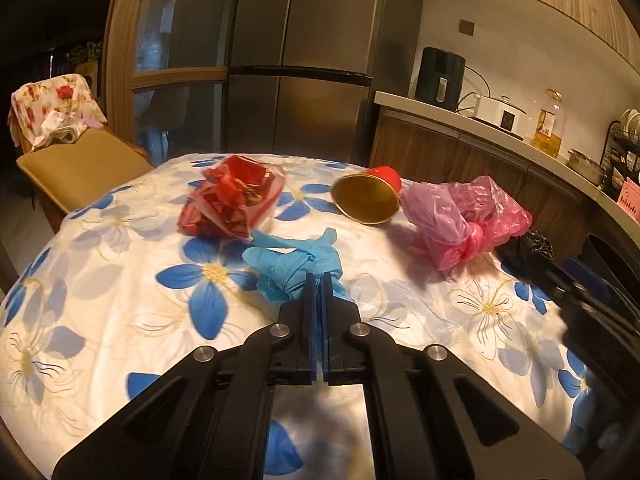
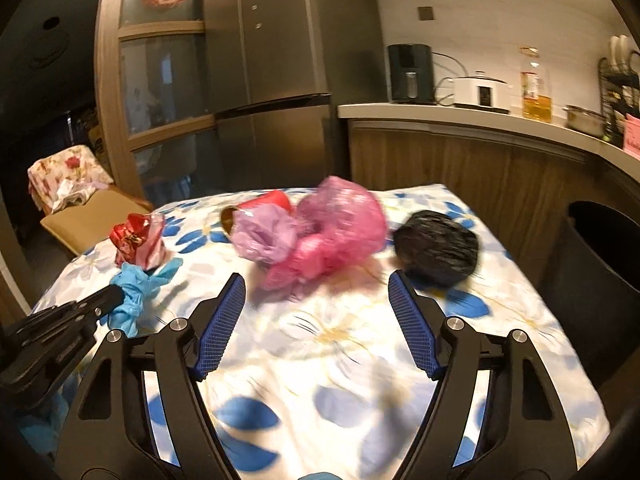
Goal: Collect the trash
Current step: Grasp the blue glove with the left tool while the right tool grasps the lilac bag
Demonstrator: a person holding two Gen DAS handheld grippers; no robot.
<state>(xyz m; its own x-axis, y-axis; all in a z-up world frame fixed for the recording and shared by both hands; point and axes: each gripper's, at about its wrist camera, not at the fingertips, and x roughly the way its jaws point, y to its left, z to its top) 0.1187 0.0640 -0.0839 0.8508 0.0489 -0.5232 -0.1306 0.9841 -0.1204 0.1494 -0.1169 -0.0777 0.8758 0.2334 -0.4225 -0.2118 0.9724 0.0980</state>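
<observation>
My left gripper (image 1: 319, 280) clamped on the blue glove (image 1: 294, 262) on the table (image 1: 120, 280) — glove's long axis running away from me, my right gripper (image 2: 316, 284) open, empty — red cup (image 1: 370, 196) on its side, mouth toward me.

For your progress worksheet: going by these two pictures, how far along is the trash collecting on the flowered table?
Done: nothing visibly binned yet. In hand: the left gripper is shut on the blue glove, which lies on the table. The right gripper is open and empty, facing the pink bag and black bag. Left: both bags, the red wrapper, the cup; a dark bin stands beside the table.
</observation>
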